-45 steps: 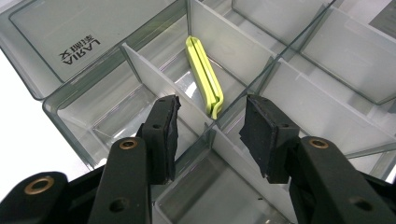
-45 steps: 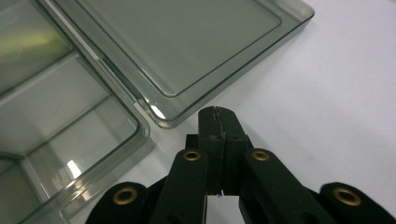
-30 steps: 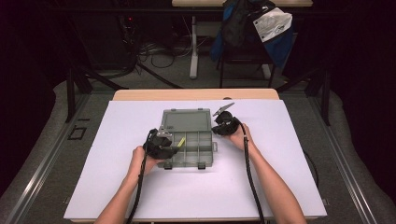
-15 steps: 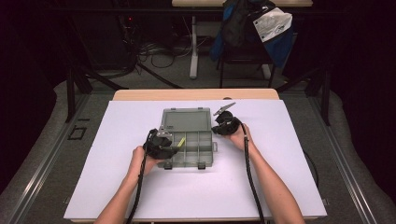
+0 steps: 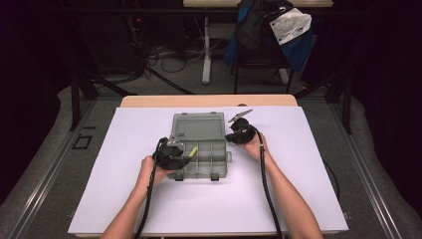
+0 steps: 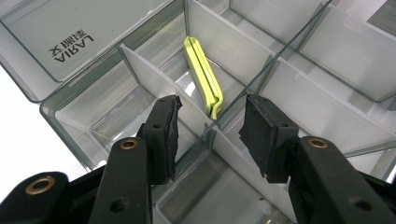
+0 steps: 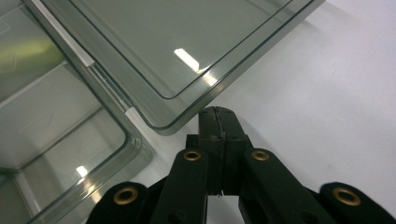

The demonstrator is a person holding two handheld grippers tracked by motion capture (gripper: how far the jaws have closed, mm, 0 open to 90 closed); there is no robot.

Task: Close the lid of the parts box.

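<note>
Two hand-held tongs work at a clear plastic organizer box (image 5: 201, 149) lying open on the white counter (image 5: 318, 189). Left tongs (image 6: 210, 128) hover over the box's near-left compartments with the jaws parted and nothing between the pads; a divider wall runs beneath the gap. Just beyond them, a yellow-green clip (image 6: 204, 77) leans on edge against a divider in one compartment. Right tongs (image 7: 218, 123) are closed, pads pressed together on nothing, their tip just beside the rounded corner of the opened lid (image 7: 187, 46), low over the counter. Whether tip and lid touch cannot be told.
</note>
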